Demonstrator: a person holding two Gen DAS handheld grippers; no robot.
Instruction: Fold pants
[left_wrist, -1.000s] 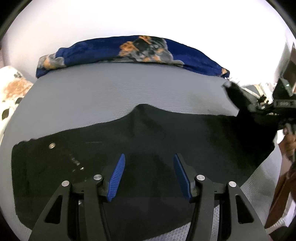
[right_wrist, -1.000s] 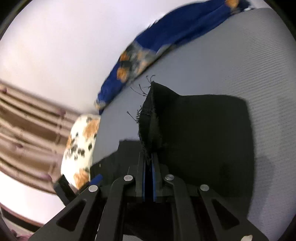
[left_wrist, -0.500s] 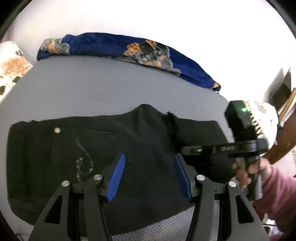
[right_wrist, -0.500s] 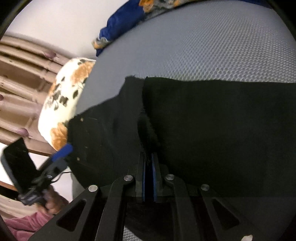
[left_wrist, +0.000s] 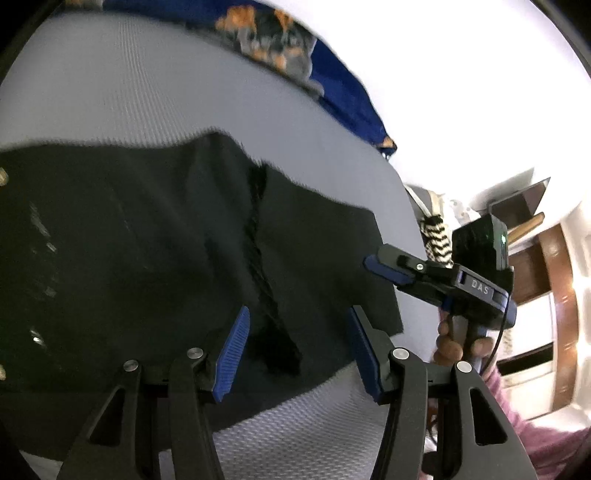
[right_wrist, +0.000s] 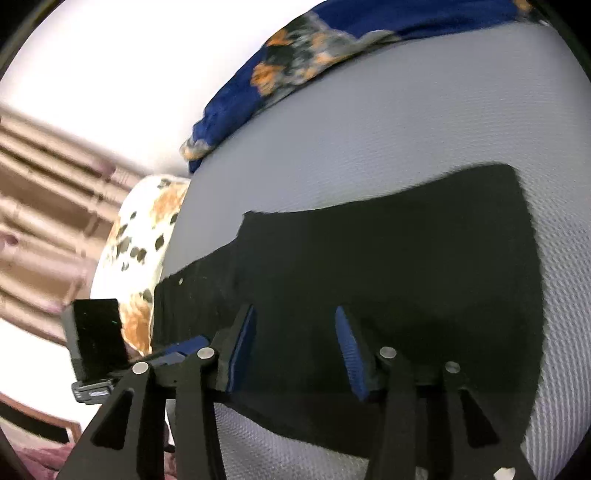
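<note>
The black pants (left_wrist: 147, 240) lie folded on a grey mattress (left_wrist: 147, 92), with the leg end laid over the upper part; its frayed hem (left_wrist: 258, 251) runs down the middle. In the right wrist view the pants (right_wrist: 388, 266) lie flat. My left gripper (left_wrist: 297, 350) is open and empty, just above the hem. My right gripper (right_wrist: 295, 350) is open and empty above the pants' near edge. It also shows in the left wrist view (left_wrist: 373, 264) at the pants' right edge. The left gripper shows in the right wrist view (right_wrist: 184, 349) at the left.
A blue floral blanket (left_wrist: 295, 66) lies along the far side of the mattress; it also shows in the right wrist view (right_wrist: 295, 62). A white floral pillow (right_wrist: 140, 240) sits at the left end. Wooden furniture (left_wrist: 554, 266) stands past the right edge.
My right gripper carried the leg end over the upper part, laid it down, opened and drew back to the pants' right edge. My left gripper stayed open and shifted right.
</note>
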